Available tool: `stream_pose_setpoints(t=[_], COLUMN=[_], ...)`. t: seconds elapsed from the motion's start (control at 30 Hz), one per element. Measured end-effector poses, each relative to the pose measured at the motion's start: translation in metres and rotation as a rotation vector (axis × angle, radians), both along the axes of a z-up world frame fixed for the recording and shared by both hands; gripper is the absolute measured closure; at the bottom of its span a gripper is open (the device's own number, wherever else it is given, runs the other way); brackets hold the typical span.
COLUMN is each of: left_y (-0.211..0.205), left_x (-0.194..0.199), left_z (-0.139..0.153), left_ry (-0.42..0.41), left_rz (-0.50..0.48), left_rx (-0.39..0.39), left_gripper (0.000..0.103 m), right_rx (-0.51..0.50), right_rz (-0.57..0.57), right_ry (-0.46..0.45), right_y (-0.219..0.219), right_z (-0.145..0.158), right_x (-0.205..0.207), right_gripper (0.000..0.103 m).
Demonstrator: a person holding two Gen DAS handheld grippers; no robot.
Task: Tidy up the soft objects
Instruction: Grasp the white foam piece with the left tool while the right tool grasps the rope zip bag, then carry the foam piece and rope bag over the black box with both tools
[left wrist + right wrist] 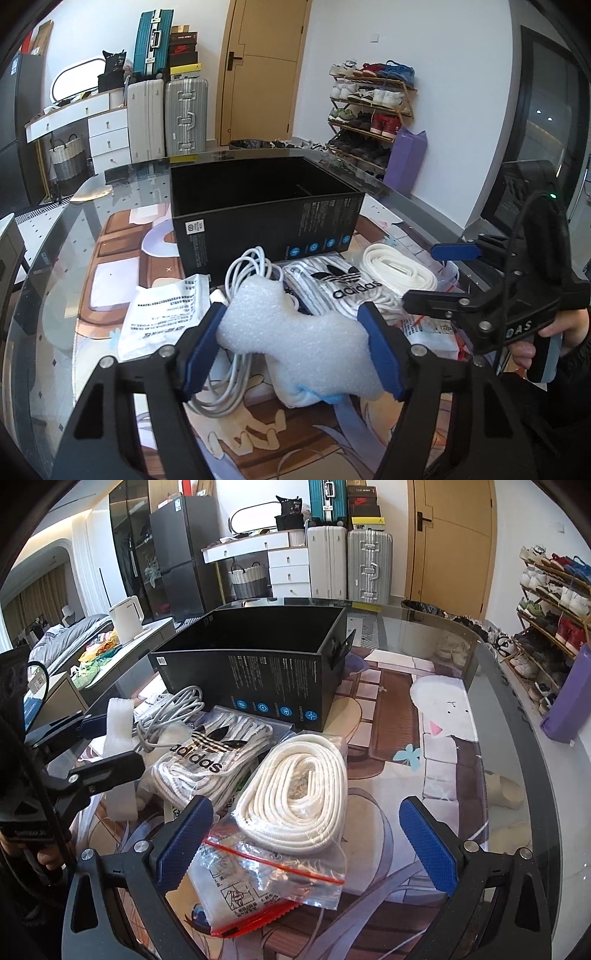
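Note:
My left gripper (295, 339) is shut on a white foam piece (299, 350) and holds it just above the table; it also shows in the right wrist view (120, 760). Behind it stands an open black box (258, 206), also seen in the right wrist view (258, 664). A coiled grey cable (251, 269), an adidas bag of white laces (332, 288) and a bag of coiled white rope (295, 797) lie in front of the box. My right gripper (310, 834) is open over a clear zip bag (273, 878) next to the rope.
A printed white packet (162, 314) lies at the left. The glass table (517, 775) has a picture mat under it and curves away at the right. A shoe rack (554, 602), a purple bag (569, 701) and suitcases (184, 114) stand beyond.

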State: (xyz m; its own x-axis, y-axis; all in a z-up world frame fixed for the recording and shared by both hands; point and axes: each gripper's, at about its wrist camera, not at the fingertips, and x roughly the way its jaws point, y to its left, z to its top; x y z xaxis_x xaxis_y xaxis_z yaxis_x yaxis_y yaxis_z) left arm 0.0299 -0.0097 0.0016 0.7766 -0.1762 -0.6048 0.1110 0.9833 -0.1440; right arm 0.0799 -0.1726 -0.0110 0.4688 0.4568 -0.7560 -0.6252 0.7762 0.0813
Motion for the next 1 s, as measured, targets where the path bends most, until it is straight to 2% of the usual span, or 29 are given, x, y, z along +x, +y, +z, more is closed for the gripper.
stream_pose_setpoints(t=[0.27, 0.33, 0.4, 0.5, 0.67, 0.73, 1.0], left_y=[0.003, 0.005, 0.007, 0.008, 0.010, 0.009, 0.009], left_x=[-0.006, -0.006, -0.007, -0.006, -0.006, -0.006, -0.008], left_z=[0.007, 0.008, 0.008, 0.009, 0.009, 0.009, 0.013], left_ry=[-0.025, -0.026, -0.025, -0.024, -0.024, -0.026, -0.037], left_rz=[0.007, 0.012, 0.017, 0.023, 0.029, 0.030, 0.039], left_rx=[-0.007, -0.009, -0.011, -0.011, -0.010, -0.008, 0.005], left_gripper=[0.031, 0.031, 0.031, 0.031, 0.031, 0.031, 0.031], right_rx=[-0.020, -0.039, -0.049, -0.067, -0.065, -0.063, -0.042], right_rz=[-0.013, -0.026, -0.026, -0.027, -0.020, -0.017, -0.019], right_ry=[0.035, 0.035, 0.061, 0.073, 0.068, 0.070, 0.080], right_y=[0.007, 0.007, 0.009, 0.011, 0.012, 0.013, 0.007], right_z=[-0.003, -0.004, -0.008, -0.013, -0.013, -0.013, -0.013], right_x=[0.011, 0.012, 0.016, 0.018, 0.017, 0.017, 0.015], right_gripper=[0.001, 0.011, 0.016, 0.017, 0.025, 0.033, 0.053])
